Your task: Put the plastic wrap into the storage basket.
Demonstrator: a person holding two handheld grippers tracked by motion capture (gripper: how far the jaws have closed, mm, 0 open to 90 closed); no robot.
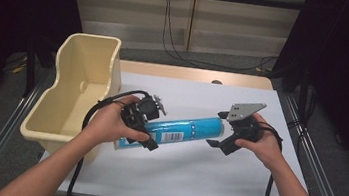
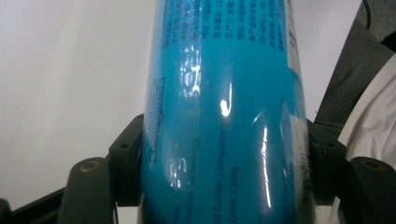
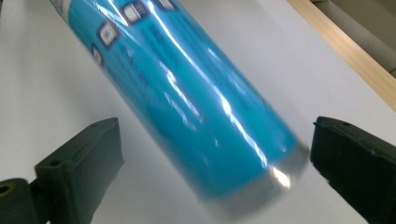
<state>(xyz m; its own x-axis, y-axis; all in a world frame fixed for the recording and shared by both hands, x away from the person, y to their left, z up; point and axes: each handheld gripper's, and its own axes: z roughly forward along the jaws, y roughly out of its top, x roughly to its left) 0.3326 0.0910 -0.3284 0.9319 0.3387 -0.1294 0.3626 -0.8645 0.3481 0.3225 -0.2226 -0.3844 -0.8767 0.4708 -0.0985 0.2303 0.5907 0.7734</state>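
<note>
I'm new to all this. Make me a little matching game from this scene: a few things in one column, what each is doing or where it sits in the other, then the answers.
Things:
1. left gripper
2. right gripper
3. blue tube
4. cream bin

States:
A. stands at the table's left edge
B. jaws apart around the tube's end
C. clamped on the tube
D. held above the white tabletop

Pairs: 1-C, 2-B, 3-D, 4-A

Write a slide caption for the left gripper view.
Left claw clamped around a glossy blue tube above the white table.
</note>
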